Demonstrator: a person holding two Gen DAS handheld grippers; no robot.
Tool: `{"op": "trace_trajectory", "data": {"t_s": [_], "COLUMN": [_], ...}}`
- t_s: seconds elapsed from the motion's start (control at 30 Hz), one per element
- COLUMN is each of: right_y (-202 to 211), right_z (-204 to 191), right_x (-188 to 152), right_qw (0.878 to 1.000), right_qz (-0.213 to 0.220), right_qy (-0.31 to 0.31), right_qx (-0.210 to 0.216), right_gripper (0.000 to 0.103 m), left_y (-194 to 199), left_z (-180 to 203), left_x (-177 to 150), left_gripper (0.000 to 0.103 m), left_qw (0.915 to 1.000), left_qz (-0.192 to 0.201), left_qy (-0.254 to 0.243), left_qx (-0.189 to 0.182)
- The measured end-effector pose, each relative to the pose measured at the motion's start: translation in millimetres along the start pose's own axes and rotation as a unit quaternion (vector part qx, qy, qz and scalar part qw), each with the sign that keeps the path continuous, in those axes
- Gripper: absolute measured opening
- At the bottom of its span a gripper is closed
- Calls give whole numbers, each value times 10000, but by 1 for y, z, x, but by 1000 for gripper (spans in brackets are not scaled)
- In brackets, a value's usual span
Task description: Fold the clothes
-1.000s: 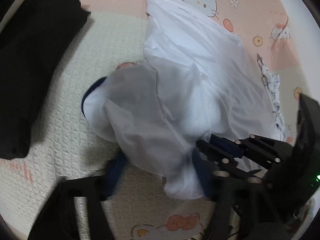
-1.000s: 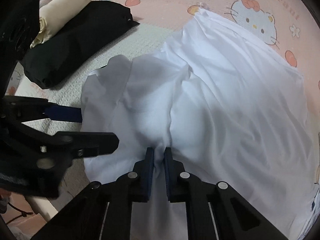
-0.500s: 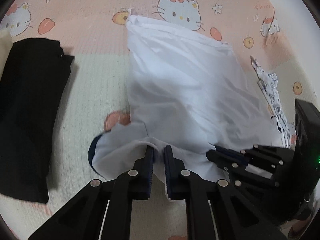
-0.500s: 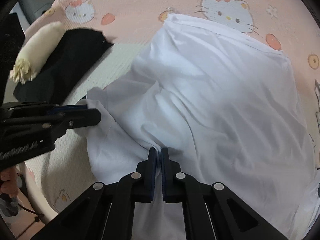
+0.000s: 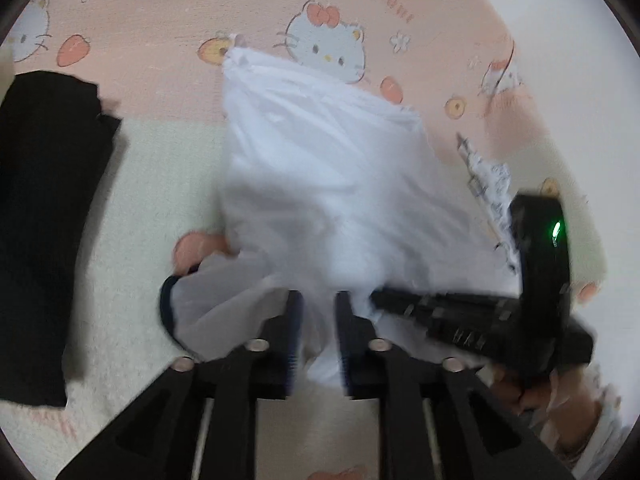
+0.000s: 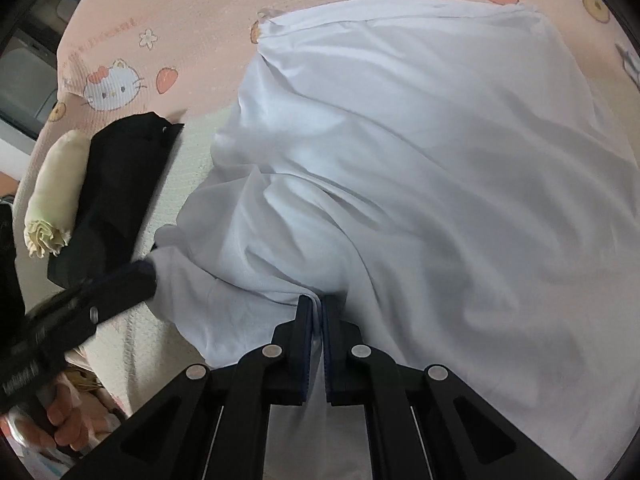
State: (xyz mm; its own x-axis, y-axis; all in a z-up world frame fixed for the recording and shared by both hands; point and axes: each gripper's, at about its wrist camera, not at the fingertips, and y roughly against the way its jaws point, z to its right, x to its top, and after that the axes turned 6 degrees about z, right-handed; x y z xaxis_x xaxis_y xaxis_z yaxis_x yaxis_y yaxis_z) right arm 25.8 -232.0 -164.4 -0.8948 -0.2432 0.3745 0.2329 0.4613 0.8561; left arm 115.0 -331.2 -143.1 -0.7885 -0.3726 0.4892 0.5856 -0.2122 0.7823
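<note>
A white shirt (image 5: 320,184) with a dark navy sleeve edge (image 5: 166,300) lies spread on the cartoon-cat bedsheet (image 5: 160,40). My left gripper (image 5: 319,308) is shut on a bunched fold at the shirt's near left end, and cloth fills the narrow gap between its fingers. In the right wrist view the shirt (image 6: 440,180) fills most of the frame. My right gripper (image 6: 317,312) is shut on a fold at its near edge. The left gripper (image 6: 148,272) shows at the left there, at the sleeve. The right gripper (image 5: 378,298) reaches in from the right in the left wrist view.
A folded black garment (image 5: 44,220) lies to the left, also seen as the black garment (image 6: 116,200) with a rolled cream cloth (image 6: 56,188) beside it. A black-and-white patterned cloth (image 5: 488,176) lies at the shirt's right. A person's hand (image 6: 60,428) holds the left gripper.
My left gripper went from wide open to shut on the sleeve end. Both grippers then drew back toward the bed's near edge with the cloth. The right gripper stayed shut throughout.
</note>
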Motion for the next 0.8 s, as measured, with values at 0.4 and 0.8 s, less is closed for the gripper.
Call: {"op": "trace_trajectory", "data": {"t_s": [0.4,0.8], "right_y": [-1,0], "right_z": [11,10], "right_x": [0,3], "right_qw": [9993,9992], "right_qz": [-52,65], "right_qy": [-362,41], "right_qx": [89,-382], "right_gripper": [2,2], "left_y": [-17,-39], "left_z": [-1,24], "left_x": [-32,-33], "left_gripper": [57,11], "left_qw": [9966,9968], "left_qz": [-181,-395], "left_qy": [379,-192], "left_qx": [-707,-664]}}
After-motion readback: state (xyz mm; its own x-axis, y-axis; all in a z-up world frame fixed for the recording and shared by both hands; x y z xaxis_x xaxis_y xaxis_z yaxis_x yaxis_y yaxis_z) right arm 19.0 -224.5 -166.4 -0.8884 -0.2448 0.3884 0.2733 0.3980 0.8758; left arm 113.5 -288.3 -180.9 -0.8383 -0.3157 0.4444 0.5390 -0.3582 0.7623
